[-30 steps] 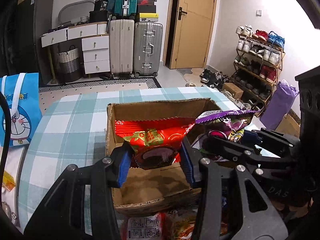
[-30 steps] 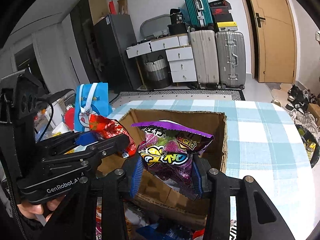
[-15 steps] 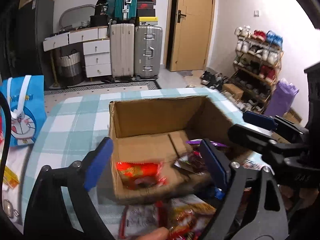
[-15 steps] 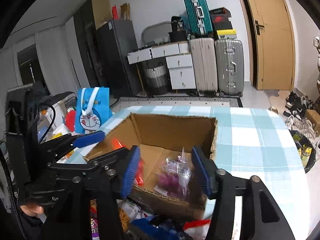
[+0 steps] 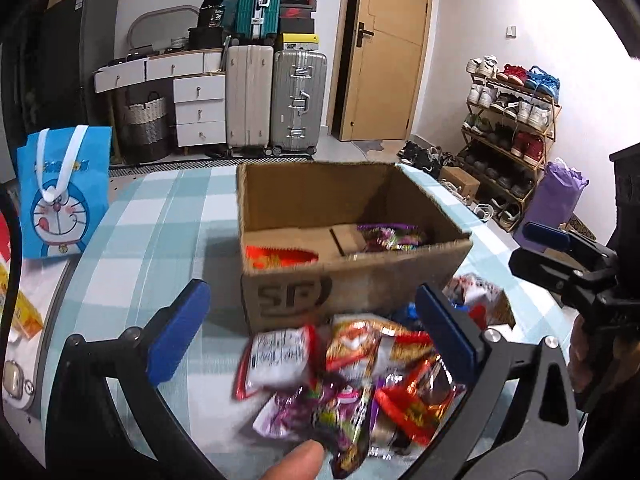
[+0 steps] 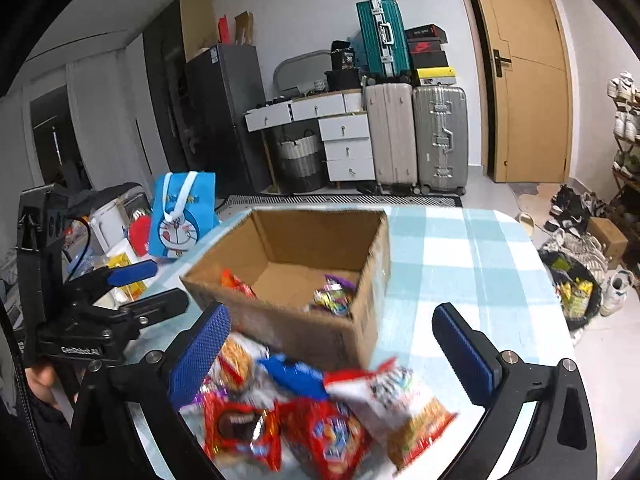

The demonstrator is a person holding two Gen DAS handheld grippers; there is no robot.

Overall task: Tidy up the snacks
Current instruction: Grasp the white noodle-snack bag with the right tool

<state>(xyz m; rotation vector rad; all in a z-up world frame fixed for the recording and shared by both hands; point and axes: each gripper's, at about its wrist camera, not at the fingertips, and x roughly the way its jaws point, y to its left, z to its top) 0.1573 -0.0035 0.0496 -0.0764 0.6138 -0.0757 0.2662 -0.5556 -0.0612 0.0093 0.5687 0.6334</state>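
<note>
Both hand-held grippers tilted downward toward the open brown cardboard box (image 5: 352,280) printed "SF" on its near wall. Left gripper (image 5: 312,332) and right gripper (image 6: 332,352) with blue pads spreading apart, nothing pinched between them, each hovering over the heap of loose snack packets (image 6: 304,408) just in front of the box. Inside the box, a red-orange packet (image 5: 280,258) at left and a purple packet (image 5: 394,236) at right, both lying flat. "GenRobot.AI" legible on the left gripper's body.

Both wrist cams near box (image 5: 352,280), blurry-ish.
</note>
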